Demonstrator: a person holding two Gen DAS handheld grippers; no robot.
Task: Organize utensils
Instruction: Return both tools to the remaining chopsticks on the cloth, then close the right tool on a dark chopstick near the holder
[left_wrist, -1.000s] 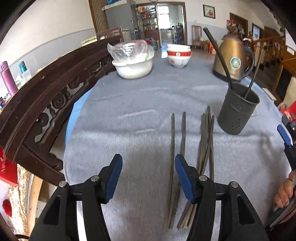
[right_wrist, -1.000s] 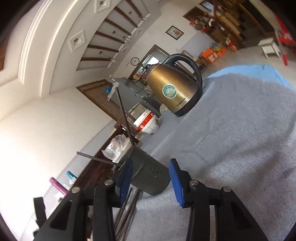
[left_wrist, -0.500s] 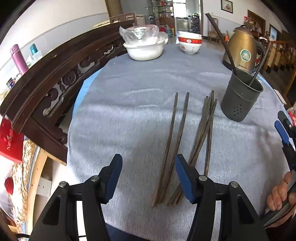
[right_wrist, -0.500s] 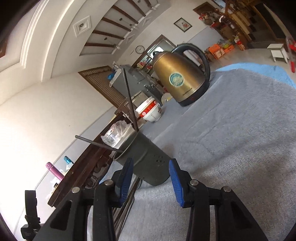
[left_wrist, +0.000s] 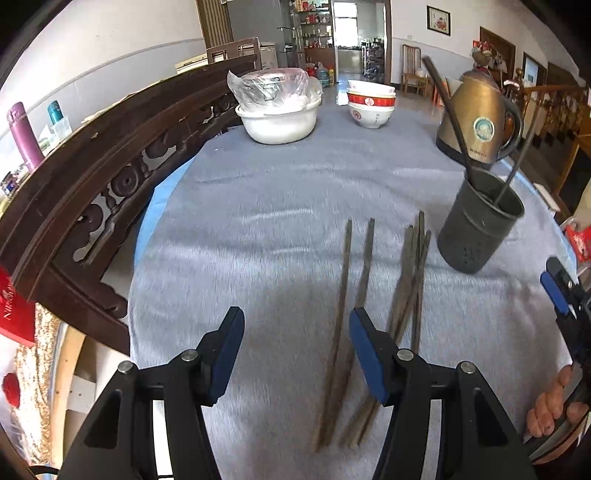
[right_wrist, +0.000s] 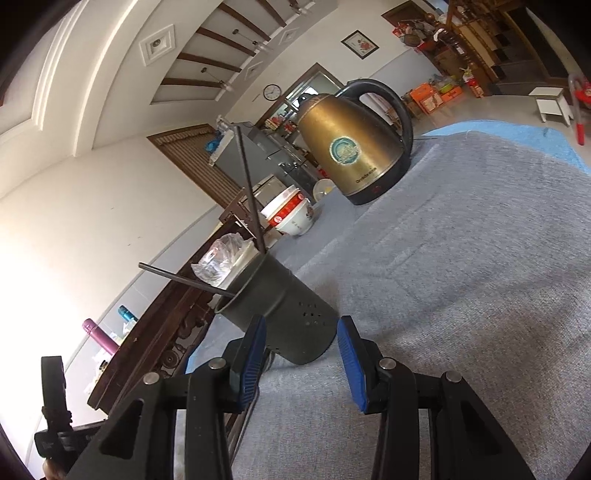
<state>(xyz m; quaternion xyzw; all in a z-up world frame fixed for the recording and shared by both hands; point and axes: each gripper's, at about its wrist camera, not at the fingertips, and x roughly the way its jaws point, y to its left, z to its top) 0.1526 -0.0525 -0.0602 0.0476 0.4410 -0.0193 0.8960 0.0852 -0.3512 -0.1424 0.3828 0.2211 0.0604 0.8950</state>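
Several dark chopsticks (left_wrist: 373, 295) lie loose on the grey tablecloth (left_wrist: 277, 240). A dark metal utensil holder (left_wrist: 476, 229) stands to their right with two chopsticks leaning in it. My left gripper (left_wrist: 295, 354) is open and empty, just above the near ends of the left chopsticks. My right gripper (right_wrist: 301, 354) is open and empty, close in front of the holder (right_wrist: 280, 317). Its blue-padded tip also shows in the left wrist view (left_wrist: 554, 291).
A gold electric kettle (left_wrist: 480, 122) stands behind the holder. A white basin with a plastic-wrapped bowl (left_wrist: 277, 110) and stacked red-and-white bowls (left_wrist: 371, 105) stand at the far side. A carved wooden chair back (left_wrist: 92, 192) runs along the table's left edge.
My left gripper has pulled back and risen, so the chopsticks sit farther ahead. My right gripper has moved closer to the holder. Both stay open.
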